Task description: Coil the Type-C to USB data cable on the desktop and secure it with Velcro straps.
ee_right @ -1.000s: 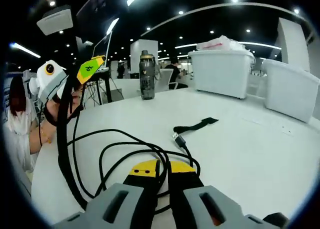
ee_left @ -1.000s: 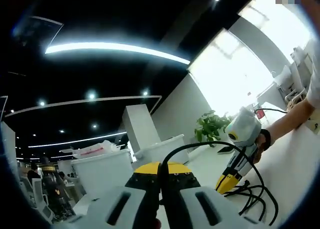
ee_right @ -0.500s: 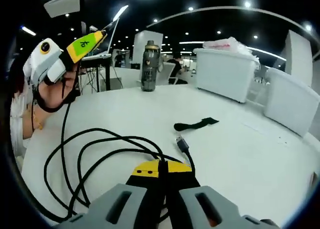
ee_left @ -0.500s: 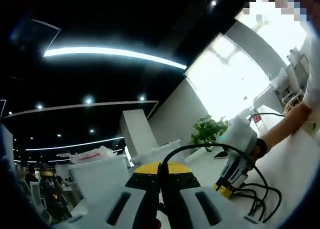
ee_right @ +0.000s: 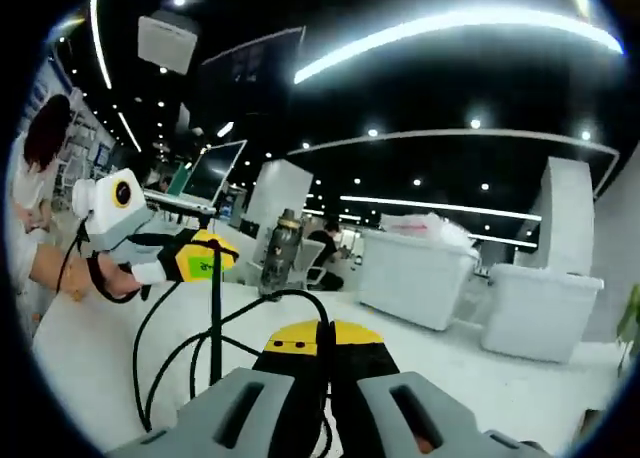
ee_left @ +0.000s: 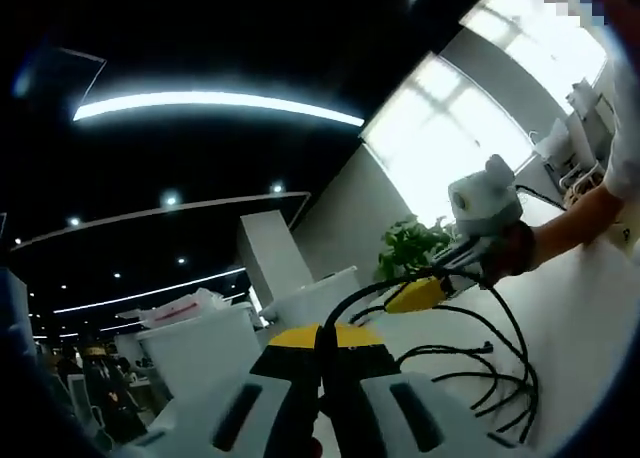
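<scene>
Matt plastic and smooth white all round.
Thin black rubbery cable (ee_left: 500, 373) lies dull on the glossy white tabletop (ee_left: 590, 308); translucent white plastic bins (ee_right: 415, 278) look frosted.

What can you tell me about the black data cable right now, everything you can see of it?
The data cable is thin, black and round, with a matte, rubbery look. Both grippers are shut on it: the left gripper pinches one stretch, the right gripper another, and each shows in the other's view holding it. Between them it arcs through the air, and further loose loops hang down toward the white desktop. In the left gripper view one small plug end pokes out of the loops. Its other end isn't visible.
</scene>
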Demonstrator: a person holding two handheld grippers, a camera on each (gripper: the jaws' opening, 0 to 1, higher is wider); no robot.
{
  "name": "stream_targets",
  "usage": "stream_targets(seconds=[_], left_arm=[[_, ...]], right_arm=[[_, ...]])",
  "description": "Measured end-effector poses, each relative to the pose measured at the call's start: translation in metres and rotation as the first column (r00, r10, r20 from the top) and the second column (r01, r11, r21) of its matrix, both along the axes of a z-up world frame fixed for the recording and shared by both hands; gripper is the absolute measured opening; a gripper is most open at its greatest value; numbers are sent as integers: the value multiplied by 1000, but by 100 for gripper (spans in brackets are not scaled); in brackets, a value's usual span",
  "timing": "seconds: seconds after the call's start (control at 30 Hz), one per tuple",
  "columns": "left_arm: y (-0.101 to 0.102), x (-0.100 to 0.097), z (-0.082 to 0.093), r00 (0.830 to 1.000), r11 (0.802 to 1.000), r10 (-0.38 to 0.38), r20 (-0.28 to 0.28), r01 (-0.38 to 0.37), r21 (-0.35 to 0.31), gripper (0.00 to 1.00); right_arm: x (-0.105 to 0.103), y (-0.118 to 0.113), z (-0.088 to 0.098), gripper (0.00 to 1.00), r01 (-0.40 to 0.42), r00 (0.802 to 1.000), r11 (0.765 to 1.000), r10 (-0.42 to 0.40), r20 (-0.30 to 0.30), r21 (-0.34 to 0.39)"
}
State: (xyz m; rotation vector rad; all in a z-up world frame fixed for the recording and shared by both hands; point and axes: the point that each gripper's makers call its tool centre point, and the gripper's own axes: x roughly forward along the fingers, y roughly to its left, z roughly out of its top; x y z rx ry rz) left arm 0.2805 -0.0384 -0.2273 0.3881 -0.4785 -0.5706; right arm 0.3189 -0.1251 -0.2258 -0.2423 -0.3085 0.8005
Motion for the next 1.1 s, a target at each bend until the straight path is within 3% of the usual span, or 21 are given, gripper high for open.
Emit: stream_targets(seconds=[0.13,0.3,0.47,0.6,0.87,0.93,1.03,1.1], left_arm=[[-4,0,-2,1000,1000,3,7,-3,17,4],[-5,2,-6,998,997,46,40,-48,56,5],[-2,3,-6,995,994,74,67,-79,70,5],[0,4,-5,993,993,93,77,-98,63,8],[-2,1,-2,997,998,50,61,-52,24,17],[-6,0,-4,997,998,41,62,-44,39,17],[-11,-2,-9,996,993,41,81,-50,111,10],[-8,-1,-8,995,990,51,82,-62,127,7]], right_arm=[[-15,2,15,1,-47,999,996,46,26,70],[-20,6,12,1,-83,996,992,84,-10,91],[-25,9,12,1,-147,985,976,159,-63,163],[-27,10,11,1,-169,980,971,184,-76,169],[-47,25,11,1,-312,924,914,356,-141,260],[-49,30,8,1,-321,922,916,360,-140,241],[-58,37,3,1,-362,902,904,401,-158,229],[-56,37,0,2,-349,910,914,383,-160,205]])
